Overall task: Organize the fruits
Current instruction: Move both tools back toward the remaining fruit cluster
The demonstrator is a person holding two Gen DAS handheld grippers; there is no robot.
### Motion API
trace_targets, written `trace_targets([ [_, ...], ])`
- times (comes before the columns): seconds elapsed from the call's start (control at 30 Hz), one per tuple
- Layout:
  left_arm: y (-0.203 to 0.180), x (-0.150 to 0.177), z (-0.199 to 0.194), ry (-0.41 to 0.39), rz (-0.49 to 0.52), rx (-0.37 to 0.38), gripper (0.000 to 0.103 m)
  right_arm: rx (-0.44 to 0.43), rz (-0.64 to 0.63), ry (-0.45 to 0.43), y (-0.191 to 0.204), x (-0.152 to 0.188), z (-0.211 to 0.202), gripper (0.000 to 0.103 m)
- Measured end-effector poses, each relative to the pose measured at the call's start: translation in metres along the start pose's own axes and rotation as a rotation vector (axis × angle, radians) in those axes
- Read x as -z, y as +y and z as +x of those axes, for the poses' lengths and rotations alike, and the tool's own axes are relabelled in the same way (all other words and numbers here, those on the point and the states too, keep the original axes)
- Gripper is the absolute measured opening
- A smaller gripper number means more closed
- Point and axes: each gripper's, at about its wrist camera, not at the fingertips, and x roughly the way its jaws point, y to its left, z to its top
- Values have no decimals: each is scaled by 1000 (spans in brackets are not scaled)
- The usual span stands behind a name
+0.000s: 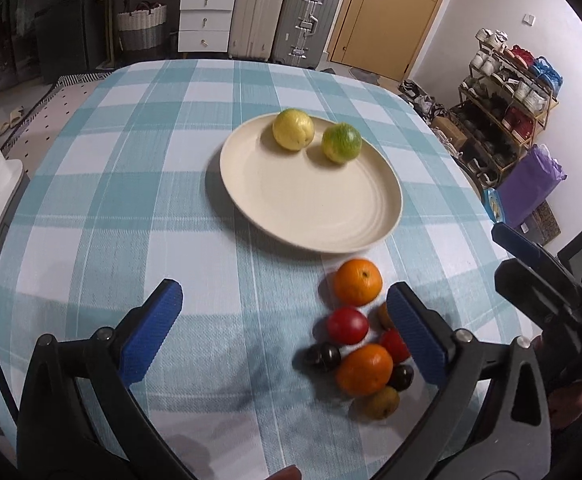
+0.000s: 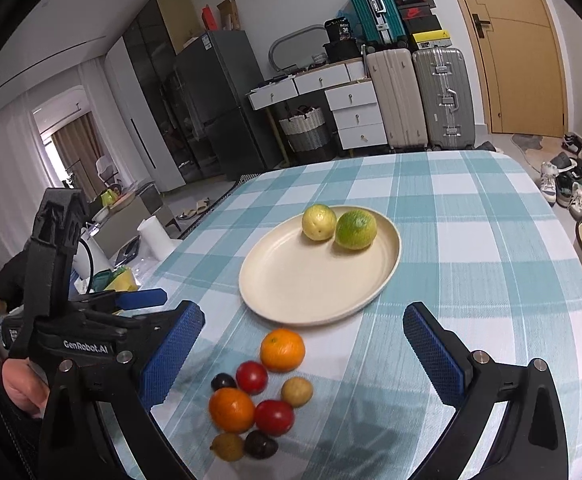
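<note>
Both claws released and empty: left claw (image 1: pixel 283 328) spread wide, low above the checked surface (image 1: pixel 111 208); right claw (image 2: pixel 303 350) likewise gaping. Between the right claw's pads, a loose cluster on the cloth: two oranges (image 2: pixel 282 350), two red tomatoes (image 2: pixel 251 377), two dark plums (image 2: pixel 223 381), small yellowish fruits (image 2: pixel 296 391). At 12 o'clock of the cluster, just beyond, a cream plate (image 2: pixel 291 280) bearing a yellow lemon (image 2: pixel 318 222) touching a green citrus (image 2: pixel 356 229) at its far rim.

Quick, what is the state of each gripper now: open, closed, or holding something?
Left gripper: open, holding nothing, above the tablecloth beside the loose fruits.
Right gripper: open, holding nothing, above the tablecloth near the plate.
</note>
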Motion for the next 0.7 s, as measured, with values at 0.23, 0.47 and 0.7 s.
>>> trace_targets([
  [0.23, 0, 13, -4, 7, -8, 17, 102, 20, -16, 46, 8, 12, 0, 103],
  [0.47, -5, 31, 2, 60, 20, 38, 102, 46, -38, 58, 14, 23, -4, 103],
  [0.7, -16, 45, 11, 109, 43, 58, 102, 49, -3, 57, 7, 27, -10, 103],
])
